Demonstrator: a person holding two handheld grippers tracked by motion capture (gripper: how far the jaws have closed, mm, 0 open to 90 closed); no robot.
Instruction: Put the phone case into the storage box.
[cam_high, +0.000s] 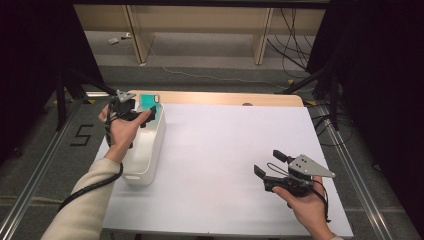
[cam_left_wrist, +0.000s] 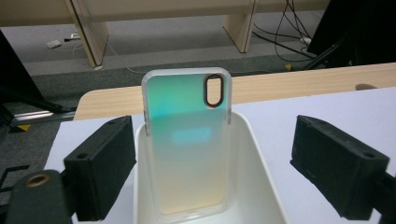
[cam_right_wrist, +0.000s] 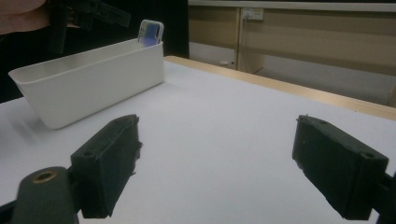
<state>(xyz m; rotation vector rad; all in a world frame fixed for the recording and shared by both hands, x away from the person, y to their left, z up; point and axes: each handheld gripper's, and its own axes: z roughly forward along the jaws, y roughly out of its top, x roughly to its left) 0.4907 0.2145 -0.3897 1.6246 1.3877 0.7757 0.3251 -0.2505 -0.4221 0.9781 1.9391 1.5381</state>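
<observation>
phone case: the iridescent phone case stands on end inside my white bin, at its far end, leaning back against the far wall; its top with the camera cut-out pokes above the rim
phone case, seen from across: in the right gripper view the top of the phone case shows just over the bin's far corner
left gripper: my left gripper hangs over the far end of the bin, jaws spread wide; in the left gripper view the two pads flank the case with clear air on both sides and touch nothing
right gripper: my right gripper is well apart from the bin, low over the bare white table on my right, jaws wide and nothing between them
done, as I judge it: the case looks delivered, since it rests in the bin on its own with no pad pressing on it
left to do, as I judge it: little; draw my left hand clear of the bin without knocking the case, and perhaps check that it stays propped rather than sliding flat
other things to move: I see no further loose item on the table, so I take the placing as the last step
risk: the case leans steeply, so a brush from a pad on the way out could tip it
</observation>
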